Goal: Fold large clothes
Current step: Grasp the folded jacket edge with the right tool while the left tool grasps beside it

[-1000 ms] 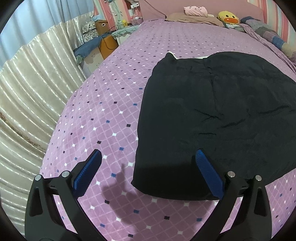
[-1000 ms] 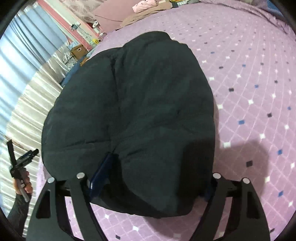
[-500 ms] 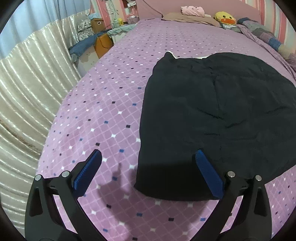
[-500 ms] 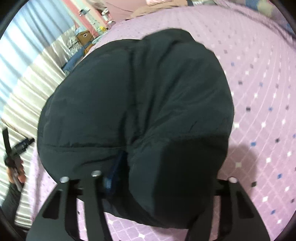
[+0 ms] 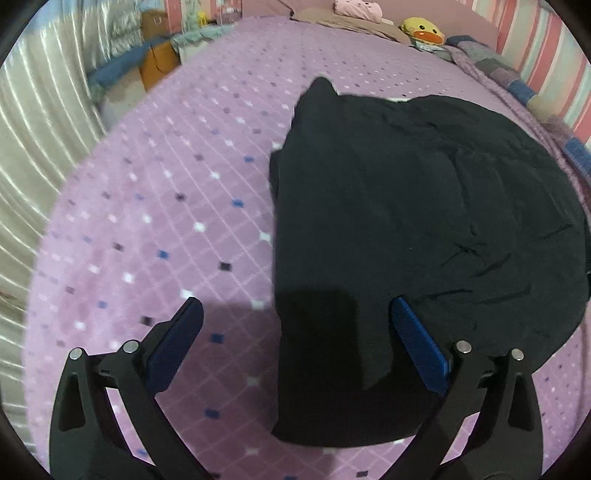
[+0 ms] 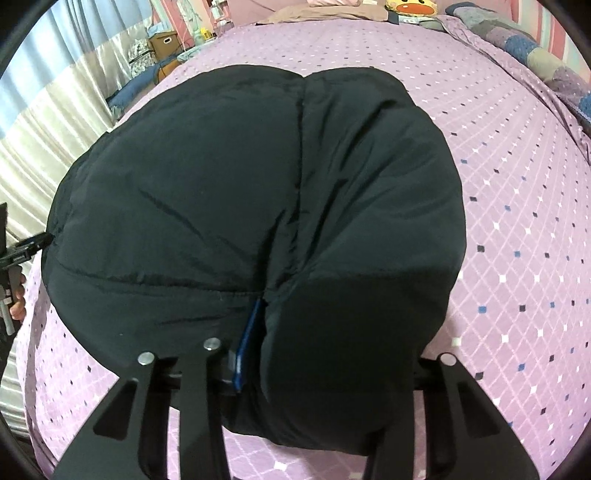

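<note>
A large black padded garment (image 5: 406, 221) lies folded on the purple diamond-patterned bed (image 5: 166, 206). My left gripper (image 5: 295, 332) is open, its blue pads straddling the garment's near left corner just above it. In the right wrist view the garment (image 6: 258, 192) fills the frame. My right gripper (image 6: 332, 354) has its jaws around a thick fold of the near edge; the left blue pad (image 6: 249, 343) shows against the cloth and the right finger is hidden under it. The left gripper shows at the far left of the right wrist view (image 6: 18, 254).
Pillows and a yellow duck plush (image 5: 423, 31) lie at the head of the bed. A patchwork blanket (image 5: 517, 81) runs along the right edge. A shiny curtain (image 5: 33, 122) and boxes (image 5: 159, 62) stand past the bed's left side.
My left gripper has moved forward and lower, onto the garment's near left corner. My right gripper has narrowed on the thick fold and shifted slightly, with the garment bunched higher in front of it.
</note>
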A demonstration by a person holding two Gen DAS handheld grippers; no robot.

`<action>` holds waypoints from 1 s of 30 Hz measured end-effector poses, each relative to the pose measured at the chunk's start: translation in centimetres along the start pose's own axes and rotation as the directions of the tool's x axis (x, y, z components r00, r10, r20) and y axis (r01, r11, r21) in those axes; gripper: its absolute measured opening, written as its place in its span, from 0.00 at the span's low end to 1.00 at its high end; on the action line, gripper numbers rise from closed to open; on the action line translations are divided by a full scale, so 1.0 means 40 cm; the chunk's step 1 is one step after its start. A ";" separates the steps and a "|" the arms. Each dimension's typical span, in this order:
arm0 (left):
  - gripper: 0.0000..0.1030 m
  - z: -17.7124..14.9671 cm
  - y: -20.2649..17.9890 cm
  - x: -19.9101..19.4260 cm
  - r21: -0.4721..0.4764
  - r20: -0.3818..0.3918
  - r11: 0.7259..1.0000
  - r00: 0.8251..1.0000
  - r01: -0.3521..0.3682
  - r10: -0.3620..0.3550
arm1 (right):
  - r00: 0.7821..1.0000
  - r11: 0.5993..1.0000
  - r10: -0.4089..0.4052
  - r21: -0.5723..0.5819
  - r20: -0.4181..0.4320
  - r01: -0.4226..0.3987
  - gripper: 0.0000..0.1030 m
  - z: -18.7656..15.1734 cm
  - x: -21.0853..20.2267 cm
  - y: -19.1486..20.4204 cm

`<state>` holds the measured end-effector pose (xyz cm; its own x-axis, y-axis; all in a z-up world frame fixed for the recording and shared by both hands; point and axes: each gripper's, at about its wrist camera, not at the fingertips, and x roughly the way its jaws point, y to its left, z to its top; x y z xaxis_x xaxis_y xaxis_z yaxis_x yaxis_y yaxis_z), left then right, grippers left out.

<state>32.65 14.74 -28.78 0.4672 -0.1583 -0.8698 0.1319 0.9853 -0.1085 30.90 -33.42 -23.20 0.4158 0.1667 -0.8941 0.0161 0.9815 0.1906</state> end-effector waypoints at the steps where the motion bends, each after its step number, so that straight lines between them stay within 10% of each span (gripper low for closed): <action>1: 0.97 -0.005 0.008 0.007 -0.018 -0.007 0.999 0.999 0.037 -0.037 | 1.000 1.000 0.002 0.001 0.000 -0.002 0.39 0.001 0.002 0.002; 11: 0.96 -0.066 -0.014 0.045 -0.177 -0.021 0.929 0.942 0.325 -0.334 | 1.000 0.999 0.024 -0.025 0.010 -0.024 0.39 -0.009 0.002 -0.024; 14: 0.97 -0.059 -0.072 0.061 -0.125 -0.021 0.961 0.968 0.245 -0.249 | 0.999 0.999 0.031 -0.026 0.016 -0.031 0.39 -0.016 0.000 -0.036; 20: 0.94 -0.029 -0.094 0.089 -0.128 -0.044 0.961 0.967 0.244 -0.251 | 0.998 0.999 0.046 -0.007 0.032 -0.046 0.39 -0.027 -0.003 -0.056; 30: 0.50 0.032 -0.232 0.037 0.118 -0.070 0.989 0.994 0.093 -0.085 | 1.000 1.000 0.005 -0.024 0.029 -0.004 0.37 -0.028 -0.020 -0.046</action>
<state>33.22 5.30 -28.44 0.3917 -0.2364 -0.8892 0.2768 0.9519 -0.1312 29.52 -35.25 -23.29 0.4421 0.1686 -0.8810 -0.0072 0.9828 0.1845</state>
